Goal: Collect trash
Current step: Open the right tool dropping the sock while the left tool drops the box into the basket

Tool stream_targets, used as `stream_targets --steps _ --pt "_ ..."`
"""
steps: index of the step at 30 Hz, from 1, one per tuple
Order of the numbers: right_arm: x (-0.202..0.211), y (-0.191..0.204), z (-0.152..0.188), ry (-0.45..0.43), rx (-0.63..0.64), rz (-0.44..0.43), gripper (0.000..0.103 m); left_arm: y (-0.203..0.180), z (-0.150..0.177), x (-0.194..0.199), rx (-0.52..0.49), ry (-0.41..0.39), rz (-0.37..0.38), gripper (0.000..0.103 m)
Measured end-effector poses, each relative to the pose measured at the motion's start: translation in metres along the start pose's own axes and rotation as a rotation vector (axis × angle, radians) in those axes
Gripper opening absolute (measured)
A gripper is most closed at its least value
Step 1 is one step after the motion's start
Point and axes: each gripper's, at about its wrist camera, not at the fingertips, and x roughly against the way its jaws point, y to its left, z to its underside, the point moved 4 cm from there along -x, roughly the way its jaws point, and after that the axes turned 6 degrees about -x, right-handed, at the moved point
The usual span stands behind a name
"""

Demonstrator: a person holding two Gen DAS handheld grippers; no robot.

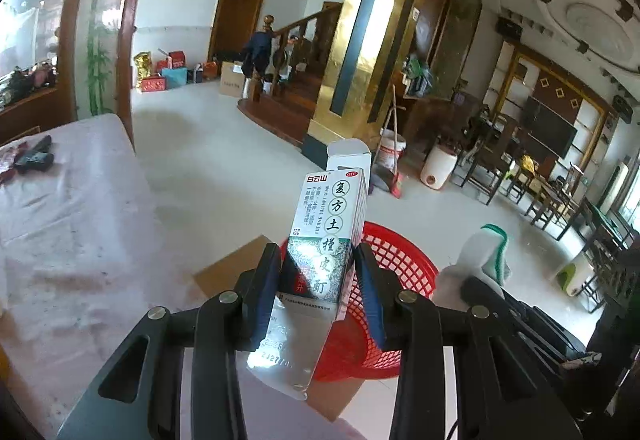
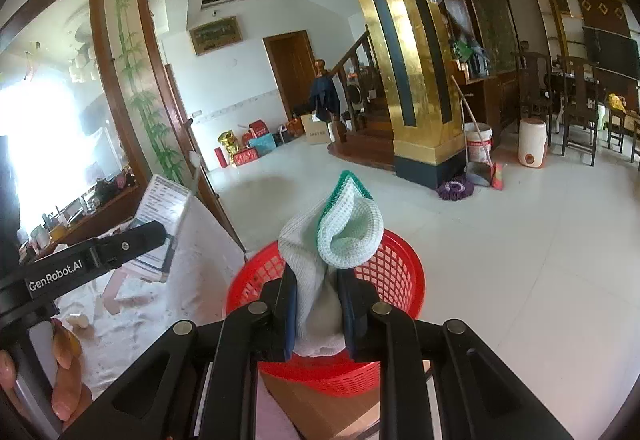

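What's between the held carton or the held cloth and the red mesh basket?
Nothing visible. The left gripper holds the white-green medicine carton and the right gripper the white knitted cloth with green trim, both in front of the red plastic mesh basket, whose open top looks uncovered.

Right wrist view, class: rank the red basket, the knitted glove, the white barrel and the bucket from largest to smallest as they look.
1. Red basket.
2. Knitted glove, enlarged by nearness to the camera, clamped in the right gripper.
3. White barrel and bucket: they look about alike, both far off, so no ranking.
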Motion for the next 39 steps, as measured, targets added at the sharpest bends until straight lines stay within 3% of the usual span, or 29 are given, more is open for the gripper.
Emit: stream_targets --steps 8,30,34,37,39 --pt "-0.024 -0.003 0.004 0.031 0.003 0.004 0.019 -0.008 0.014 -0.038 0.0 0.072 0.053 0.037" --pt "-0.053 -0.014 0.002 0.083 -0.02 0.003 0.023 -0.004 0.018 -0.074 -0.002 0.133 0.042 0.039" --pt "-0.053 -0.019 -0.002 0.088 -0.037 0.007 0.035 -0.001 0.016 -0.074 0.016 0.132 0.039 0.043" --pt "-0.048 -0.025 -0.004 0.077 -0.053 0.014 0.051 -0.002 0.016 -0.065 0.012 0.116 0.033 0.058" --pt "-0.04 -0.027 -0.008 0.061 -0.058 0.017 0.052 -0.003 0.014 -0.058 0.004 0.1 0.016 0.061"
